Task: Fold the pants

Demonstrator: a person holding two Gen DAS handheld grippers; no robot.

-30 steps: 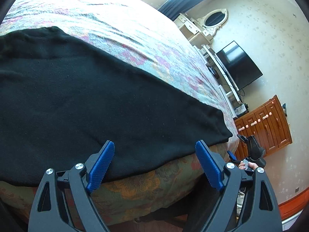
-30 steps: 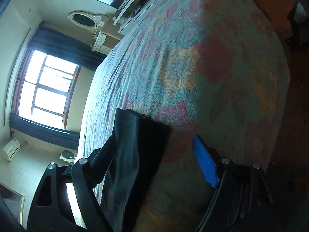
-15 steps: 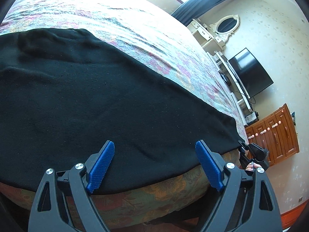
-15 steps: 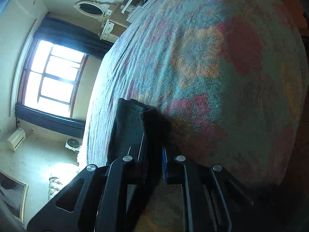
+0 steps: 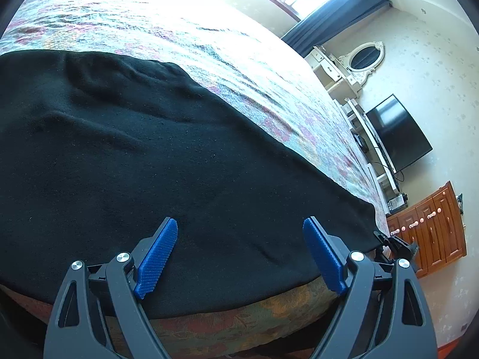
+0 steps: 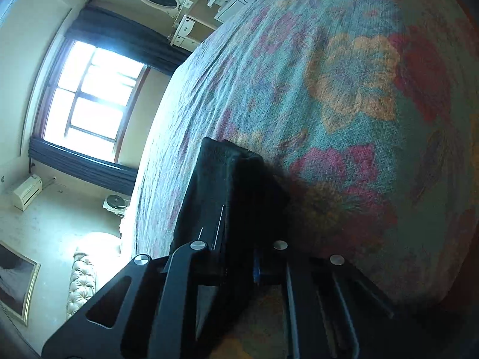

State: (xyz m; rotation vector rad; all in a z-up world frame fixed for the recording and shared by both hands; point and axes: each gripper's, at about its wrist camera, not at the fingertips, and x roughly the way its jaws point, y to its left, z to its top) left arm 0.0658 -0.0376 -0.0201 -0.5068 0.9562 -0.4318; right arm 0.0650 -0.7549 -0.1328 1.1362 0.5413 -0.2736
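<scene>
Black pants [image 5: 149, 164] lie spread flat across the near side of a bed with a floral cover [image 5: 224, 59]. My left gripper [image 5: 239, 251] is open and empty, its blue pads over the pants' near edge. In the right wrist view my right gripper [image 6: 239, 257] is shut on the end of the pants [image 6: 233, 185], which stands up between the jaws. The right gripper also shows in the left wrist view [image 5: 395, 245] at the pants' far right corner.
The bed edge [image 5: 239, 314] runs just below the pants. A television [image 5: 395, 137], a white dresser with an oval mirror [image 5: 359, 59] and a wooden cabinet [image 5: 431, 227] line the right wall. A window [image 6: 89, 98] and a tufted bench [image 6: 80, 281] lie beyond the bed.
My right gripper has closed on the end of the pants, from open a second ago. My left gripper has moved forward over the pants and stays open.
</scene>
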